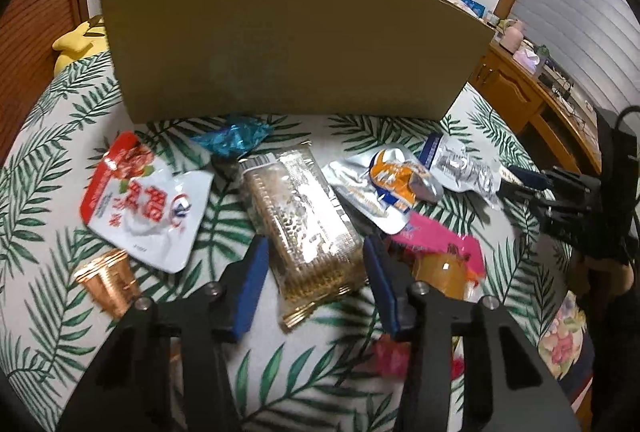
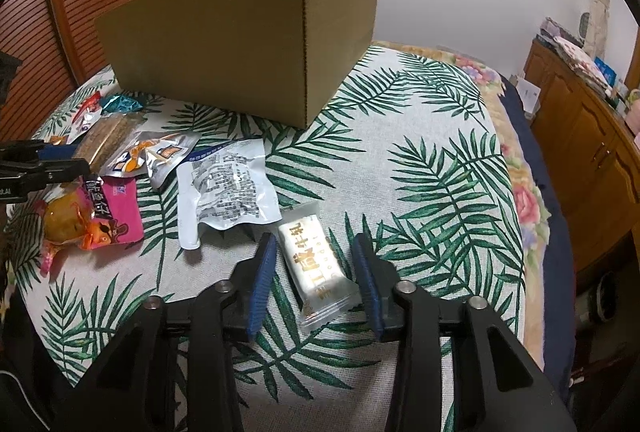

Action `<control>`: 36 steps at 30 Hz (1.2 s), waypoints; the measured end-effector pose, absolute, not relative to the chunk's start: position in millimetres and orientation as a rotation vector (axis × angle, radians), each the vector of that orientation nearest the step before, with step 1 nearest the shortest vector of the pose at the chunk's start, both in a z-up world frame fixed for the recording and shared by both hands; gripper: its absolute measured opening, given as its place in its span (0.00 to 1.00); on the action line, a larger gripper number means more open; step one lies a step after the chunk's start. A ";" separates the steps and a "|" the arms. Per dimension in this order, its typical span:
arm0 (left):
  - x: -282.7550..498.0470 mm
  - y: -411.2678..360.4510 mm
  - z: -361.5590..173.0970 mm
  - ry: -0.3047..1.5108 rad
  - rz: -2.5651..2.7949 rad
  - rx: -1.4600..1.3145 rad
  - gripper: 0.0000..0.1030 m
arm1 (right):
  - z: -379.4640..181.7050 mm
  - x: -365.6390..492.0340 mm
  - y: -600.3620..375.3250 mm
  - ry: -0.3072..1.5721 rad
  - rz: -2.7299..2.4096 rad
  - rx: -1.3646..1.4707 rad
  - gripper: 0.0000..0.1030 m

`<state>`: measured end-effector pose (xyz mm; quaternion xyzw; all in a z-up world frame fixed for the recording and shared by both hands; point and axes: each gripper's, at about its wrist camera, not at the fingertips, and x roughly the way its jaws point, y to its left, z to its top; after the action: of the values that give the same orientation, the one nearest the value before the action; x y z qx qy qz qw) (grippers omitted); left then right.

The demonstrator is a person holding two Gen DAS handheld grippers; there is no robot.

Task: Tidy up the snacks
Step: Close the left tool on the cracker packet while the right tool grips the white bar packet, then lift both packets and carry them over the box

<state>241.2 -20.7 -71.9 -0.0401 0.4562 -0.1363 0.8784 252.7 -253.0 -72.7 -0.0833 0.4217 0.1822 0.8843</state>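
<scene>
Both views taken from wrist, aimed steeply down along blue-padded fingers, close over leaf-print cloth (image 1: 60, 136). Left view faces cardboard box (image 1: 288, 48) square-on; right view set further right, box corner seen. Shared: box, silver pouch (image 2: 224, 184), pink packet (image 2: 116, 212).

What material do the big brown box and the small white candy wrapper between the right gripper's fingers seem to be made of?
The big brown box looks like corrugated cardboard, matte: its upright corner edge shows fluting. The small white candy wrapper seems frosted plastic film: its sealed ends are clear and crinkled, and the body is milky with printed characters.
</scene>
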 end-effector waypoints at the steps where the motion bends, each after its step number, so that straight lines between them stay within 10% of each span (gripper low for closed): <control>1: 239.0 -19.1 -71.4 0.954 -0.281 -0.083 0.46 | -71.7 252.6 -251.4 0.884 0.380 -0.182 0.21; 16: 258.3 -24.0 -69.8 0.998 -0.228 -0.052 0.63 | -66.9 245.7 -243.1 0.887 0.367 -0.221 0.19; 23: 252.0 -19.0 -72.3 0.959 -0.223 -0.037 0.45 | -50.6 237.9 -241.0 0.847 0.378 -0.202 0.19; 36: 224.9 -5.3 -55.9 0.902 -0.298 -0.115 0.42 | -35.9 224.8 -248.7 0.817 0.349 -0.162 0.19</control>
<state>224.9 -5.3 -55.9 -0.0553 0.4339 -0.1434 0.8877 224.8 -248.7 -35.9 -0.0782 0.3947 0.1688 0.8998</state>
